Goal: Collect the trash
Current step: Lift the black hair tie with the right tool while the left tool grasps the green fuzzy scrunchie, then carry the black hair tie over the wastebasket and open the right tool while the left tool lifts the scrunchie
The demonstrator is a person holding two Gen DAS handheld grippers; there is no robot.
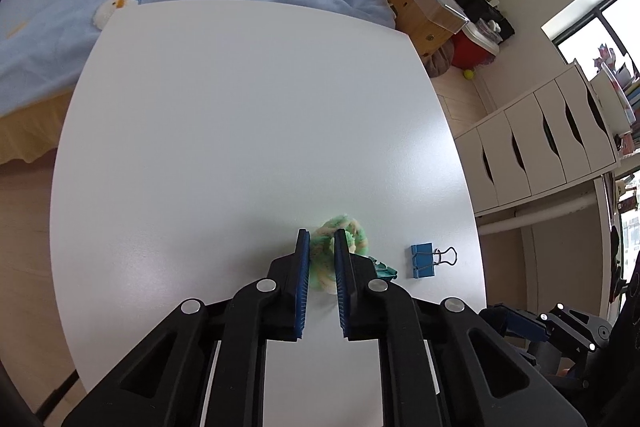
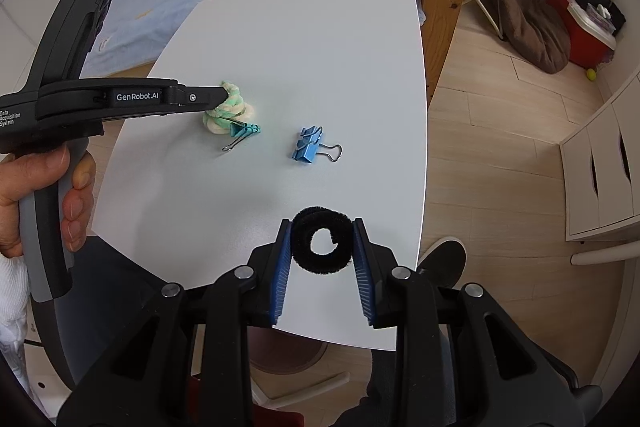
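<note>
While a hand (image 2: 44, 187) at the far left of the right wrist view grips the handle of the left gripper (image 1: 322, 239), that tool's blue pads are clamped on one fuzzy green-and-cream coil (image 1: 338, 241), which rests on the white table (image 1: 240, 107). No earlier view is at hand, so only the clamped state can be told. In the right wrist view the same coil (image 2: 230, 107) lies left of the table's (image 2: 320, 47) middle, with the black fingertip of the left gripper (image 2: 222, 95) pressed against its top.

There are two binder clips. The small teal clip (image 2: 244, 131) touches the coil's near side, its wire handles pointing toward the near left. Further right, well apart from the coil, lies the larger blue clip (image 2: 306, 147), its wire loops pointing right; the left wrist view shows it (image 1: 422, 261) just right of that gripper, and the teal clip (image 1: 384, 269) mostly hidden behind the right finger.

There are two fuzzy coils in all. The second, a black ring (image 2: 322, 243), sits near the table's front edge, grasped between the blue pads of the right gripper (image 2: 322, 229), which press on its left and right sides.

At the far right, white drawers (image 2: 604, 163) stand on the wooden floor; what they hold cannot be seen.
</note>
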